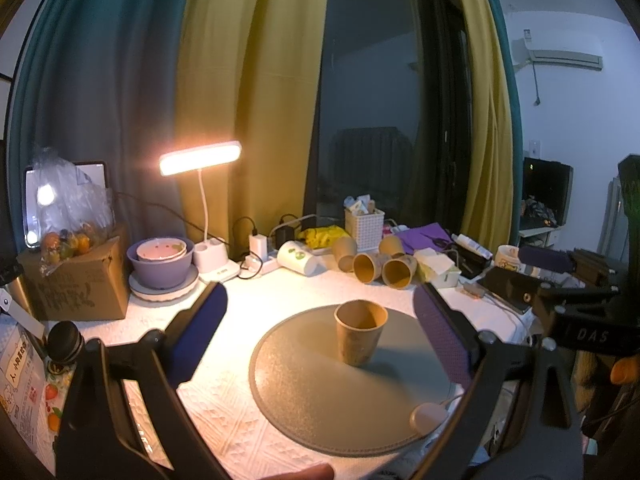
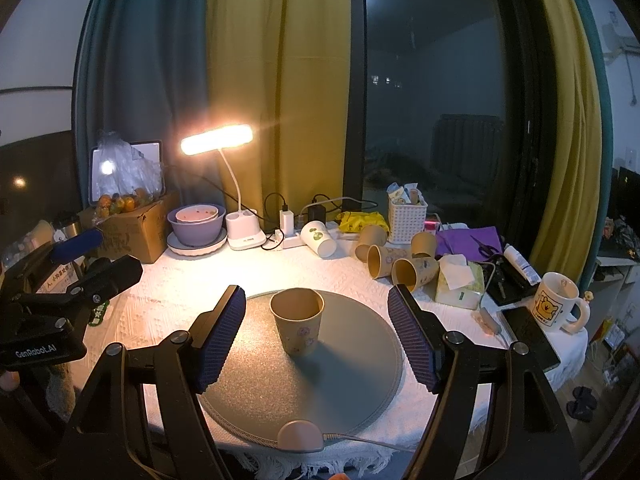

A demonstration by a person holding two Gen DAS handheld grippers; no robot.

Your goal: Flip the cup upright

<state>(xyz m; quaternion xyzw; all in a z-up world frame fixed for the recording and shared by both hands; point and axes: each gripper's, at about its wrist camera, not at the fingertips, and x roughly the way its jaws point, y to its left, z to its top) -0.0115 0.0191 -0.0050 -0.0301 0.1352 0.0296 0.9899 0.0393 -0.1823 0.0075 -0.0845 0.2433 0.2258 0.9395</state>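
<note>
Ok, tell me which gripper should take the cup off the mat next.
Right, probably. The right gripper is open with the upright cup centred between its fingers; the left gripper is open too, but sees it nearer one finger.

A table (image 2: 160, 304) under a white textured cloth carries a round grey mat (image 2: 320, 380). Behind the mat stand a lit desk lamp (image 2: 240, 236), stacked bowls (image 2: 196, 226) and a cardboard box (image 2: 136, 232); right of it, a cartoon mug (image 2: 554, 304).
</note>
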